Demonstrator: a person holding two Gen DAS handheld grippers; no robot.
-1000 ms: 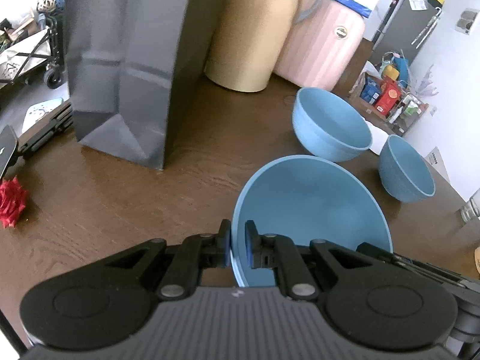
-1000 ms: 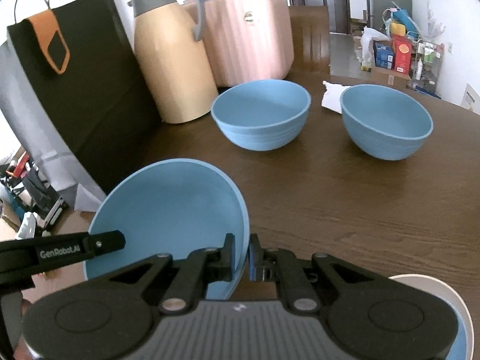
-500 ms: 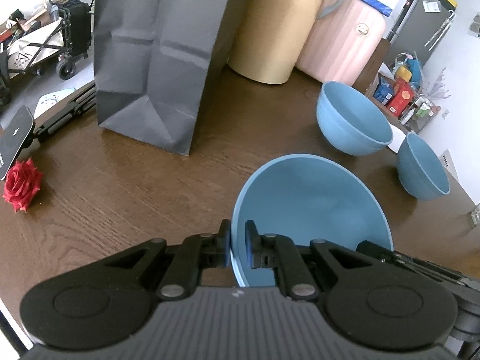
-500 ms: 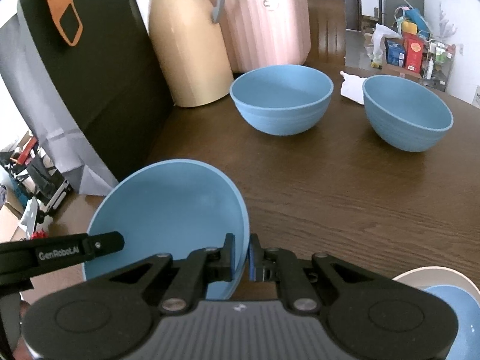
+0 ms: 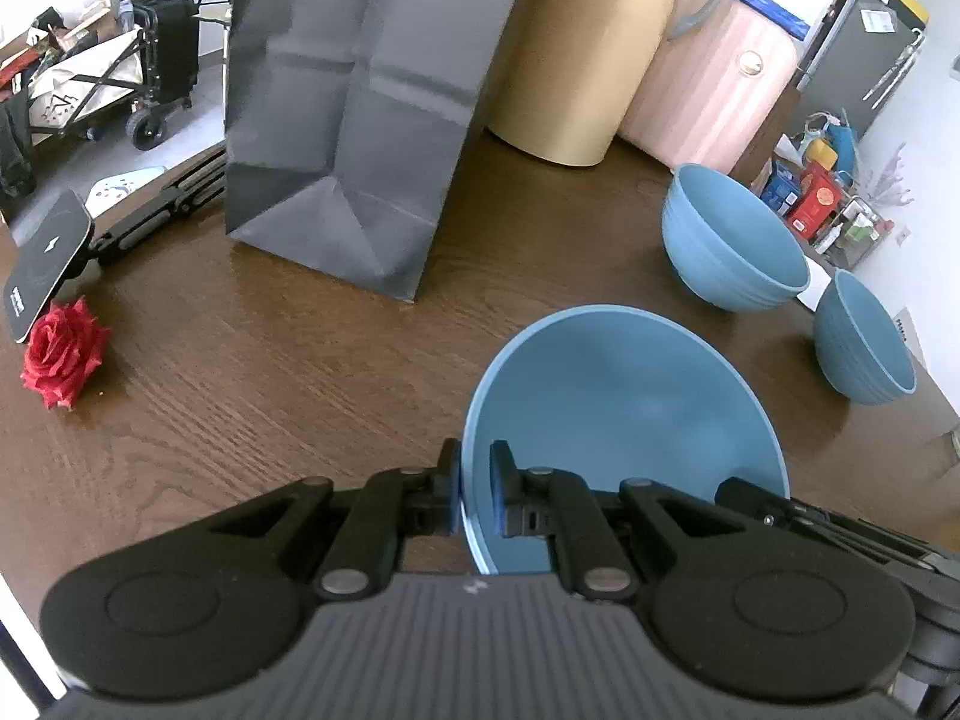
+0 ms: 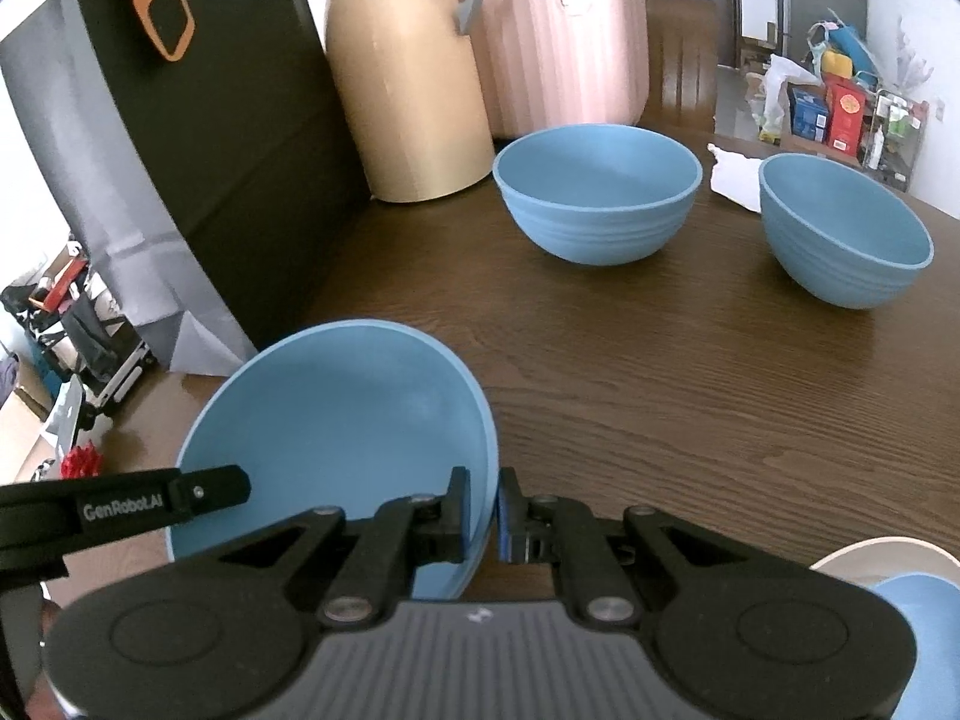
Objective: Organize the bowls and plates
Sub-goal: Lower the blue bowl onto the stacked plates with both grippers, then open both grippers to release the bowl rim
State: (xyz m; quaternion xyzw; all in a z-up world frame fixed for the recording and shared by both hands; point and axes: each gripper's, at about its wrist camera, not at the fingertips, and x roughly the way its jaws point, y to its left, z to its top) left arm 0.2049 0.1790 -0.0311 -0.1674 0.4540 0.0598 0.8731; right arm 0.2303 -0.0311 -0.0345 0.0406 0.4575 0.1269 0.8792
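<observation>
A wide blue bowl hangs tilted just above the brown table, gripped from both sides. My left gripper is shut on its left rim, and my right gripper is shut on its right rim. Two more blue bowls stand upright farther back: one near the jug and one to the right of it. In the right wrist view a cream plate with something blue on it shows at the bottom right corner.
A dark paper bag stands at the back left, with a tan jug and a pink case beside it. A red rose and a black device lie at the left table edge. White paper lies between the far bowls.
Both grippers with the held bowl have drawn back a little from the bag, jug and far bowls, which now sit farther off. Both grips are unchanged.
</observation>
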